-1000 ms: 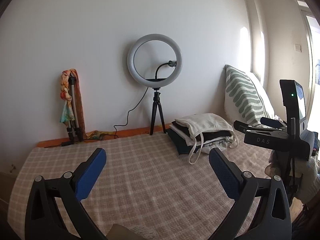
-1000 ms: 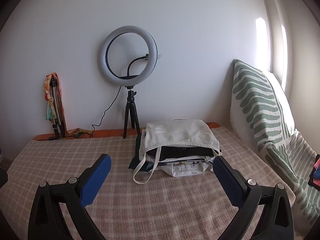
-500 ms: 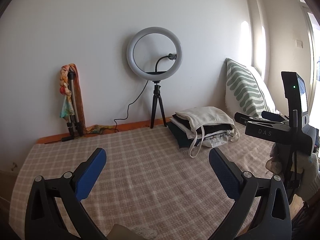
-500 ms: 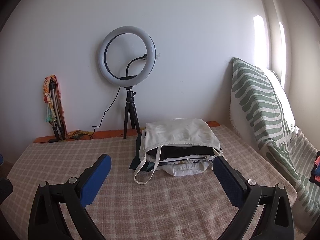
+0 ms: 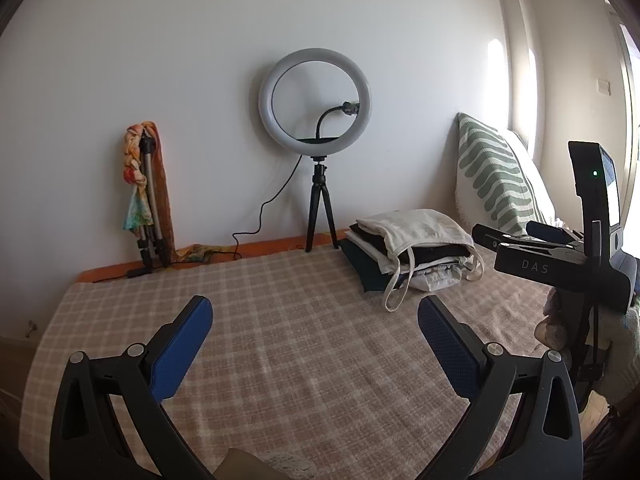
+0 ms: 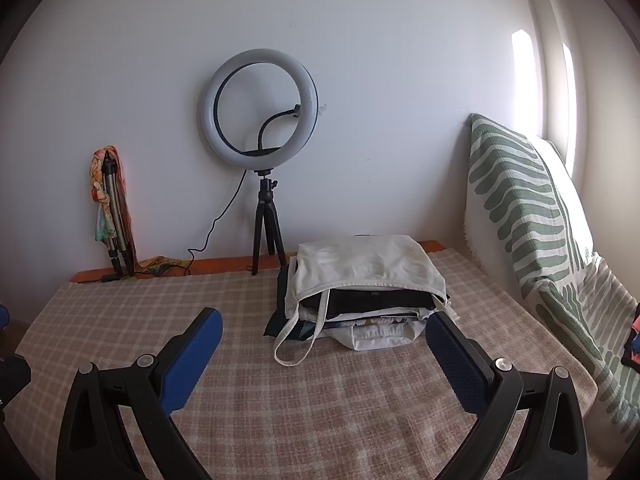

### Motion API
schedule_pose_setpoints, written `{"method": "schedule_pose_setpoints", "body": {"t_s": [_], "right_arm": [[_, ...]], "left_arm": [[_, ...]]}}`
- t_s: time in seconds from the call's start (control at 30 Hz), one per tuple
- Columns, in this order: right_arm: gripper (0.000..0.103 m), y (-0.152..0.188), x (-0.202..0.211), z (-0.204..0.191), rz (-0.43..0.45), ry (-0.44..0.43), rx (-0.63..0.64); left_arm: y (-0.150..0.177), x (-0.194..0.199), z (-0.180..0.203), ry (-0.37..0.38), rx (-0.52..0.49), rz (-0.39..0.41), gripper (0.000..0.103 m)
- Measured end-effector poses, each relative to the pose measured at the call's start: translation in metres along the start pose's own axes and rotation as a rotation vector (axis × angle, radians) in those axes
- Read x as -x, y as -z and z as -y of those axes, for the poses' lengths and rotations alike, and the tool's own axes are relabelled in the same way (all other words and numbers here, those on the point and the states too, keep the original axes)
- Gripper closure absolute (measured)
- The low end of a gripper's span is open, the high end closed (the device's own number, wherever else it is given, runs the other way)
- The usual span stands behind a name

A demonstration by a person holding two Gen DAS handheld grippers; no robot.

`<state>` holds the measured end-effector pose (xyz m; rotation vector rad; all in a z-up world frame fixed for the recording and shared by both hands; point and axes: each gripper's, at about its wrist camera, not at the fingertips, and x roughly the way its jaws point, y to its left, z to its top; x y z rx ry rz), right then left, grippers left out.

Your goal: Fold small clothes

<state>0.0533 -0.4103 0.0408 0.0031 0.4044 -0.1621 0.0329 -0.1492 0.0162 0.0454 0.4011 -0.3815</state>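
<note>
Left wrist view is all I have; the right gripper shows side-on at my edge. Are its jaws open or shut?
Observer: The right gripper is open, with nothing between its fingers.
Operator: Where is the pile from it?
Observer: The pile of folded clothes lies straight ahead of it, open side of the white top piece facing it.
Operator: Anything past my right edge?
Observer: A pink and blue item lies on the green-patterned blanket, too cropped to identify.

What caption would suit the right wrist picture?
Open right gripper hovers over a checked blanket, facing a cream tote bag atop stacked clothes.
</note>
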Motion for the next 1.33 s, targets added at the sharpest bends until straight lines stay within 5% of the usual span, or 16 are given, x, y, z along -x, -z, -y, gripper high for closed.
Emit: {"method": "schedule_pose_setpoints", "body": {"t_s": [1.33], "right_arm": [[0.0,0.0061,0.0004,-0.0046,-0.014,-0.012,-0.008]], "left_arm": [[0.0045,-0.0071,-0.0063,-0.009,0.038,-0.054,0.001]]}}
